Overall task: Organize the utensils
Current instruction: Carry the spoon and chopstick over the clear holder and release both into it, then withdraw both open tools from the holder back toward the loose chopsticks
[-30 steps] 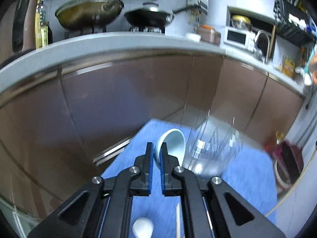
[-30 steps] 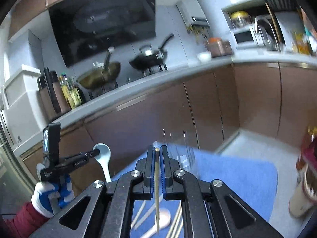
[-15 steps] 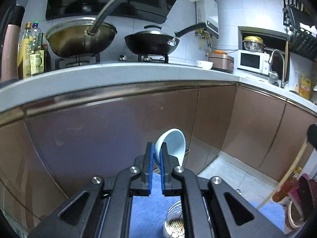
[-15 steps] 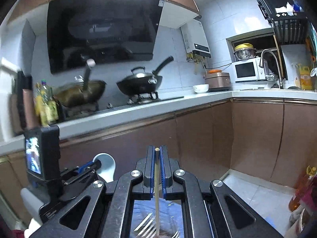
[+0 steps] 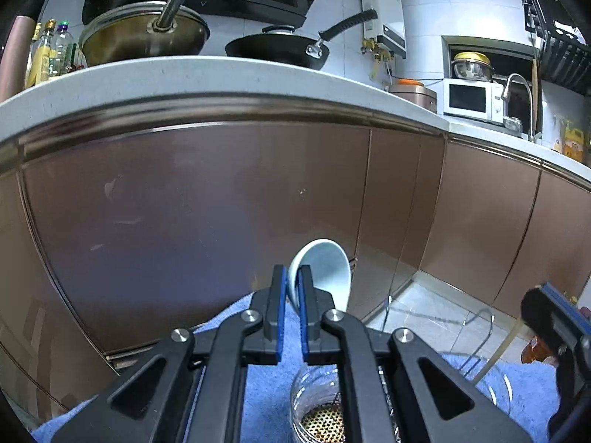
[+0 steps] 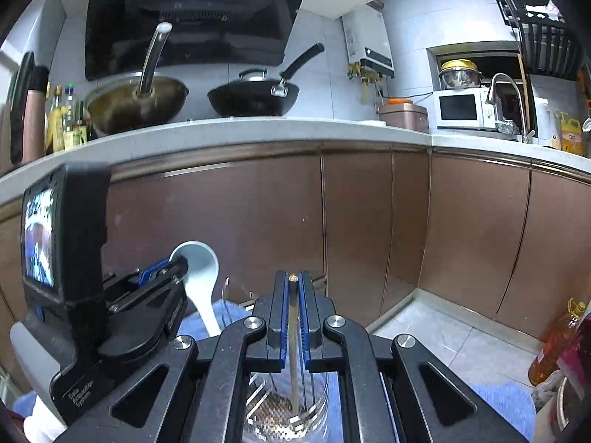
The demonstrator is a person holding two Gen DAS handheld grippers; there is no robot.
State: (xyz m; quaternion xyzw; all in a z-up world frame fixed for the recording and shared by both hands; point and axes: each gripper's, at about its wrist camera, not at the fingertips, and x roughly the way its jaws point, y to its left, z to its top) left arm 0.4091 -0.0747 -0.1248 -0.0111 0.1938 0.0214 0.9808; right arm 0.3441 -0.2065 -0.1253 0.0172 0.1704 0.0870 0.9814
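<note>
1. Countertop (image 5: 229, 74) of pale stone runs across the left wrist view over brown cabinet doors (image 5: 192, 229), with a wok (image 5: 144, 37) and a black pan (image 5: 277, 48) on it and a microwave (image 5: 469, 99) further right. A blue mat (image 5: 269, 398) covers the near surface. The left gripper (image 5: 291, 295) is clamped on a white spoon (image 5: 325, 273), bowl upward. 1 second ago the mat filled the view below the spoon; now cabinets stand behind it. The glass holder (image 5: 317, 406) beneath is mostly hidden by the fingers.

2. Kitchen looks the same from the right wrist view, with a tiled floor (image 6: 443, 336) at right. The right gripper (image 6: 293, 291) is closed on 1 chopstick (image 6: 293, 332), its lower end inside the glass holder (image 6: 284, 406). Earlier the holder was a blur ahead; now it sits directly below. The left gripper (image 6: 177, 264) and spoon (image 6: 201, 280) appear at left; the spoon's handle tip is hidden.
</note>
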